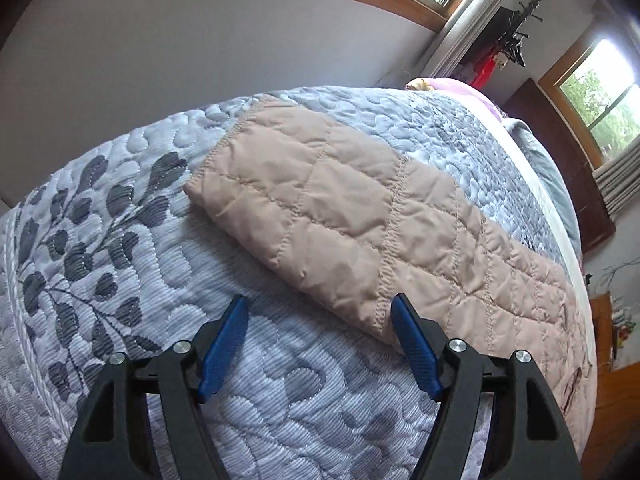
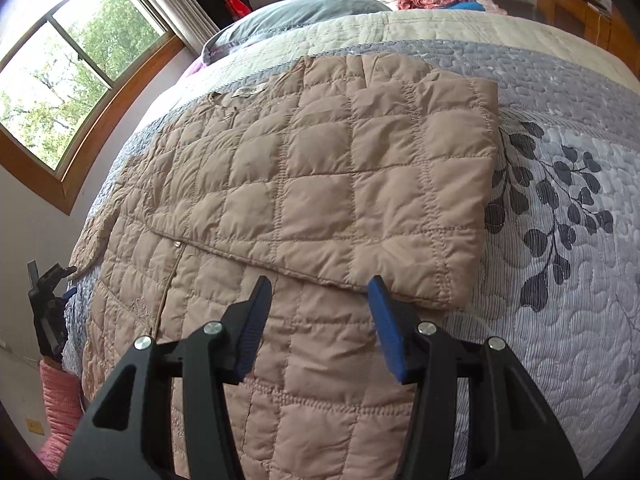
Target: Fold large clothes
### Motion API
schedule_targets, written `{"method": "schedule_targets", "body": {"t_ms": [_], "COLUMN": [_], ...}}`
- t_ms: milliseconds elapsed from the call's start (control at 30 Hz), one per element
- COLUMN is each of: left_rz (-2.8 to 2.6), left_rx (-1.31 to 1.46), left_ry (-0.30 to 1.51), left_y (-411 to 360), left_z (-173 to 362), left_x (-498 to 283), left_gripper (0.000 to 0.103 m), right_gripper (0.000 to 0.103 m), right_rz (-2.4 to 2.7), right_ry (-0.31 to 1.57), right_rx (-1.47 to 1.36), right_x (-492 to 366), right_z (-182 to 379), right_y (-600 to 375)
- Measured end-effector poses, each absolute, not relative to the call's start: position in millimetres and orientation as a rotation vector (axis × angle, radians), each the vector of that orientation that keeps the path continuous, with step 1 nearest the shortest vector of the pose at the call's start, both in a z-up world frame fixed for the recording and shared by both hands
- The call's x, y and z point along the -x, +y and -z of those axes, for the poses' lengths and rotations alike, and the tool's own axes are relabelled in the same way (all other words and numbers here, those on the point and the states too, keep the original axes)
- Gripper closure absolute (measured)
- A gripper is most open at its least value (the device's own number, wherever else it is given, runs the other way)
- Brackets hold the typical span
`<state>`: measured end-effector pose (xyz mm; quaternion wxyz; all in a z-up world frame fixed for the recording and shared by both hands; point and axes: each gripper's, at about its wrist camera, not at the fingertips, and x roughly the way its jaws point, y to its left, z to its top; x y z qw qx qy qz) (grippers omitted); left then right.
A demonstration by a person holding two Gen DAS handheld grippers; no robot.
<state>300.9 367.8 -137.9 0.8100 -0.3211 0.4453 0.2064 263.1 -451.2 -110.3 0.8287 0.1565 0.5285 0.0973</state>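
Lengthwise, tan quilted jacket (image 2: 304,184) crosses bed (image 2: 560,280).

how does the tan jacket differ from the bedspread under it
The tan jacket is plain, stitched in square boxes; the bedspread is grey-white with dark leaf prints and wavy stitching. The jacket is folded over itself, while the bedspread lies spread flat and reaches well beyond it. Both are quilted.

Left hand-held gripper (image 1: 320,314) and right hand-held gripper (image 2: 320,294) both tilt downward, jaws apart, gripping nothing.
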Motion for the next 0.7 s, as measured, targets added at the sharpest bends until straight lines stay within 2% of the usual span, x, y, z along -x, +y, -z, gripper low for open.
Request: {"method": "schedule_targets", "body": {"t_ms": [200,367,433,467,533,700], "left_rz": [-0.456,-0.53,-0.546,-0.553,-0.541,-0.536], "left_rx": [0.723,0.691,0.684,0.679,0.681,0.677], "left_ry": [0.918,0.914,0.909,0.906,0.892,0.831], "left_y": [379.0,383.7,385.4,385.8,386.7,381.8], "left_z": [138.6,137.2,136.6,136.1,135.4,124.5], "left_x": [-314.2,-321.5,-321.3,-321.2,-321.2,-316.8], "left_gripper": [0.032,0.058,0.074,0.078,0.092,0.097], "right_gripper": [0.053,0.053,0.053,0.053,0.053,0.053], "right_rz": [-0.194,-0.185,-0.183,-0.183,-0.185,-0.19], "right_ry": [1.133,1.137,1.141,1.143,1.147,1.142], "right_rx": [-0.347,-0.348,-0.352,-0.354,-0.356,-0.362], "right_x": [-273.0,-279.1,-280.4,-280.9,-281.8,-280.7], "right_z": [118.6,122.0,124.5,125.9,129.1,128.7], "right_y": [-454.7,-456.1,-456.1,-456.3,-456.0,-457.1]}}
